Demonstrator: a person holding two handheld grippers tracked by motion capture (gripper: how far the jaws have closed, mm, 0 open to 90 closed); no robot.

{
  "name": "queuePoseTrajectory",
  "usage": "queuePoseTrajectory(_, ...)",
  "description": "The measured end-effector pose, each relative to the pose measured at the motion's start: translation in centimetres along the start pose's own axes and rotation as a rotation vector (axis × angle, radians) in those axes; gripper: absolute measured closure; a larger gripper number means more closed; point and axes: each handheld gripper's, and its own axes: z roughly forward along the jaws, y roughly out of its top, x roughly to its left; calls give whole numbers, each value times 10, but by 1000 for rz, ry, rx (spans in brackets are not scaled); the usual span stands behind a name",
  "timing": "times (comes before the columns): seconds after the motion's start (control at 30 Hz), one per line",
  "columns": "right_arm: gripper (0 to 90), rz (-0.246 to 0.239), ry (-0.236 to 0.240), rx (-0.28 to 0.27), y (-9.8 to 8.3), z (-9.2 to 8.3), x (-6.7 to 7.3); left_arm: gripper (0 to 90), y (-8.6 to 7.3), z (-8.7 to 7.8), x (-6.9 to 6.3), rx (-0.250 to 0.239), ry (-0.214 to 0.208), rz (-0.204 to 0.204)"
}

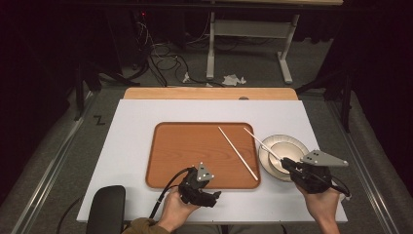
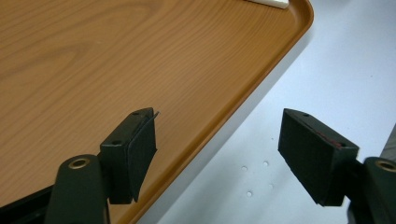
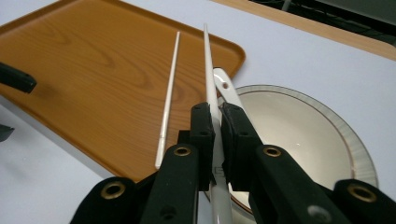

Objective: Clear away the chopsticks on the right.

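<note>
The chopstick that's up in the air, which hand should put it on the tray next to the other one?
Right. The right gripper already pinches that chopstick over the bowl, beside the tray where the other chopstick lies. The left gripper is open and holds nothing.

Both grippers are matte black. The left gripper (image 1: 208,196) carries a small grey three-cornered plate with dark screw dots on its top, and a black cable loops from its rear past the left hand (image 1: 176,208). An olive-brown sleeve (image 1: 141,226) covers the wrist behind that hand. The right gripper (image 1: 287,165) bears a longer grey plate of the same kind, with a cable at the back by the right hand (image 1: 320,200). Each jaw is a flat block faced with a dark textured pad (image 2: 141,151), small screws along its edge. Brass-coloured rivets (image 3: 182,150) sit at the arm joints just behind the jaws.
</note>
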Motion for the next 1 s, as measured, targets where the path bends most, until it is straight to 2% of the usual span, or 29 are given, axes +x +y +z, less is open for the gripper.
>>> queuePoseTrajectory(0.23,845,-39,31,32,1,15,18,279,0,-1,1,-4,6,-6)
queuePoseTrajectory(0.53,844,-90,34,100,2,34,40,278,0,-1,1,-5,9,-6)
queuePoseTrajectory(0.83,844,-110,20,159,1,58,51,278,-1,-3,1,-3,27,-6)
queuePoseTrajectory(1.0,843,-113,15,193,1,74,55,278,-4,-5,1,-4,34,-20)
